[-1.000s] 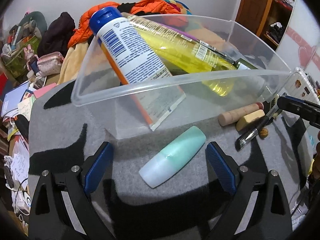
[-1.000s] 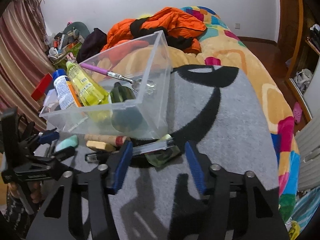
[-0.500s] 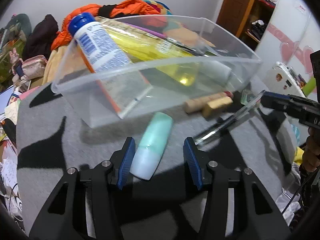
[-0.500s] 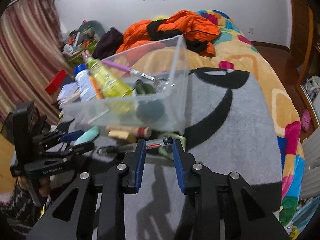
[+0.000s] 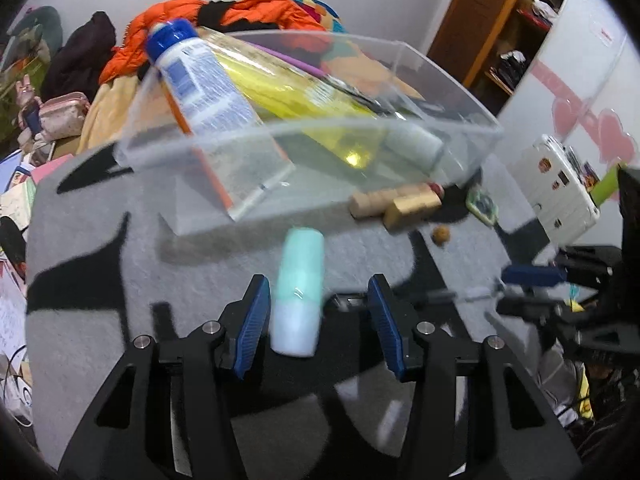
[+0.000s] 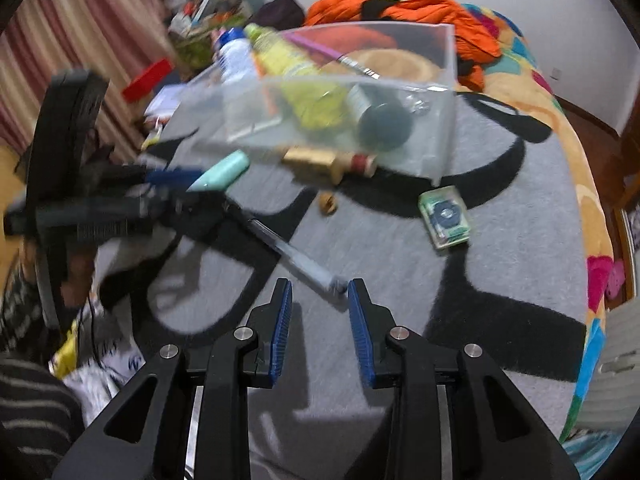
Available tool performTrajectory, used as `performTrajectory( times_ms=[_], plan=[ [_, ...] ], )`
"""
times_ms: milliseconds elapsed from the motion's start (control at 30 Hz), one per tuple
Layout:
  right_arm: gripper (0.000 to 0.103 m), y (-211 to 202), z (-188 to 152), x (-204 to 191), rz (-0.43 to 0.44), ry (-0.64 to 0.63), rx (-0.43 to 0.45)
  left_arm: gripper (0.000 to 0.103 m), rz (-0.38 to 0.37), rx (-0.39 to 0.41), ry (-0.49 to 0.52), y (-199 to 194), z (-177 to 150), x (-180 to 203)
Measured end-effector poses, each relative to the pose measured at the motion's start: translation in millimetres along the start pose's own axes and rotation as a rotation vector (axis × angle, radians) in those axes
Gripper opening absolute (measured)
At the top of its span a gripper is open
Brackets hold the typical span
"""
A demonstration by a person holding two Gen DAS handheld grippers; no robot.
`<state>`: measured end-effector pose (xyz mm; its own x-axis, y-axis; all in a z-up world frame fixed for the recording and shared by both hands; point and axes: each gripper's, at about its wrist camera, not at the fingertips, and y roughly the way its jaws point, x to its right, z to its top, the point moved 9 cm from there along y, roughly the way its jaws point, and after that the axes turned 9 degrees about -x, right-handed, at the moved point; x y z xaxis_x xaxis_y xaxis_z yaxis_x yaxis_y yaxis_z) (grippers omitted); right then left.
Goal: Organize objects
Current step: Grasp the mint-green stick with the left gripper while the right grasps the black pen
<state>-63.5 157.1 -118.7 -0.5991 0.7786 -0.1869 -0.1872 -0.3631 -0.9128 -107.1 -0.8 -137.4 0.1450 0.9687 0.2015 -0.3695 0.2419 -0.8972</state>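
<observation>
**Grey-and-black blanket on a bed, littered with toiletries**

Mint tube flat on the blanket, lying between the blue pads of the left gripper; fingers spread wider than the tube, left pad just beside it, right pad apart. Blurred, so contact hard to judge. Clear pen aslant on the blanket, its near end just in front of the right gripper, whose fingers stand parted with nothing clamped. Further out, clear plastic bin, holding a blue-capped white tube, a yellow bottle and a purple-handled brush. Beside the bin's front wall, a wooden cylinder and a tan block touching. Near them a small brown nut and a green packet. Orange jacket heaped beyond.
</observation>
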Motion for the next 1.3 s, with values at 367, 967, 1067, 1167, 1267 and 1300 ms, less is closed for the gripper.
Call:
performTrajectory(
  times_ms=[367, 967, 1067, 1167, 1267, 1300],
  plan=[
    [0.041, 7.9, 19.2, -29.3, -0.028, -0.154, 0.002, 0.05, 0.027, -0.049, 0.062, 20.1, 14.3, 2.3],
    [0.012, 34.2, 34.8, -34.5, -0.09, -0.153, -0.02, 0.035, 0.084, -0.047, 0.051, 5.8, -9.6, -19.4],
    [0.011, 31.9, 31.2, -32.1, -0.09, -0.146, -0.025, 0.036, 0.109, -0.047, 0.077, 8.0, -10.7, -15.0],
    [0.012, 34.2, 34.3, -35.8, -0.113, -0.164, -0.023, 0.036, 0.123, -0.04, 0.093, 9.9, -7.4, -11.0],
    [0.012, 36.8, 38.1, -38.5, -0.122, -0.171, -0.016, 0.035, 0.132, -0.029, 0.109, 12.2, -3.6, -8.6],
    [0.012, 38.3, 40.4, -40.3, -0.128, -0.173, -0.011, 0.033, 0.131, -0.026, 0.112, 12.1, -3.4, -7.2]
  ],
)
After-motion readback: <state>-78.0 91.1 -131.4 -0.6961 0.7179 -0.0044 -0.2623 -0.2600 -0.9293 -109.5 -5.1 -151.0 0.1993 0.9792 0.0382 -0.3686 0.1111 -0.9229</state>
